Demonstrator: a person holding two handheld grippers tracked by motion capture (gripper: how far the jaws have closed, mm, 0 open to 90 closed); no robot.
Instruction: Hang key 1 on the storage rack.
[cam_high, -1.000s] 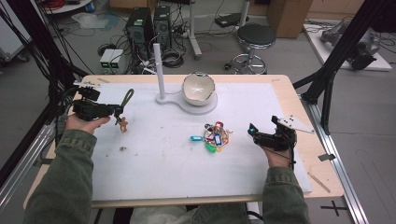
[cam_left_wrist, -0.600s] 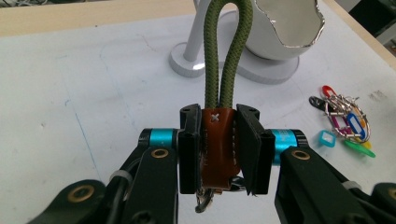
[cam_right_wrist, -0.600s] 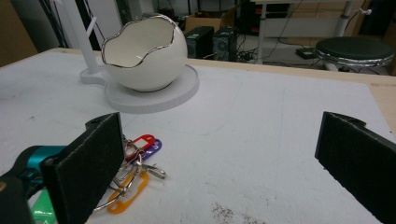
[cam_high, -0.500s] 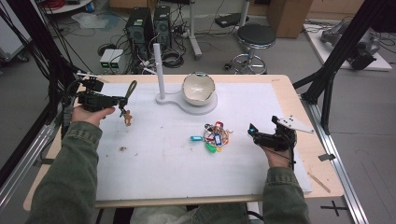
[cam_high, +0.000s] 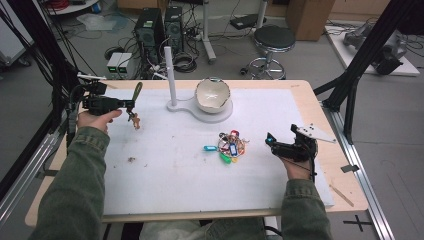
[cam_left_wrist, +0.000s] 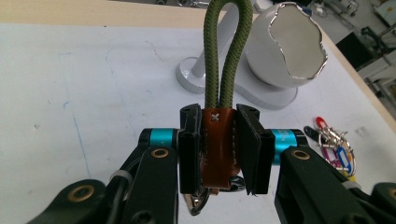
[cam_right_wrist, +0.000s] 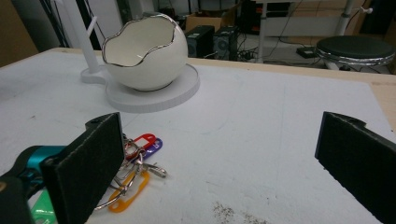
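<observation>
While the left gripper (cam_high: 131, 103) pinches a green-looped leather keychain (cam_left_wrist: 219, 140) at upper left, the right gripper (cam_high: 270, 140), fingers wide, sits just right of the key-tag bunch (cam_high: 229, 146) mid-desk.

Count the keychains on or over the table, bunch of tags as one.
2. The green-loop keychain with a brown leather tab is clamped in the left hand-held gripper above the mat's left side. The bunch of coloured key tags lies mid-mat, near the open right hand-held gripper.
</observation>
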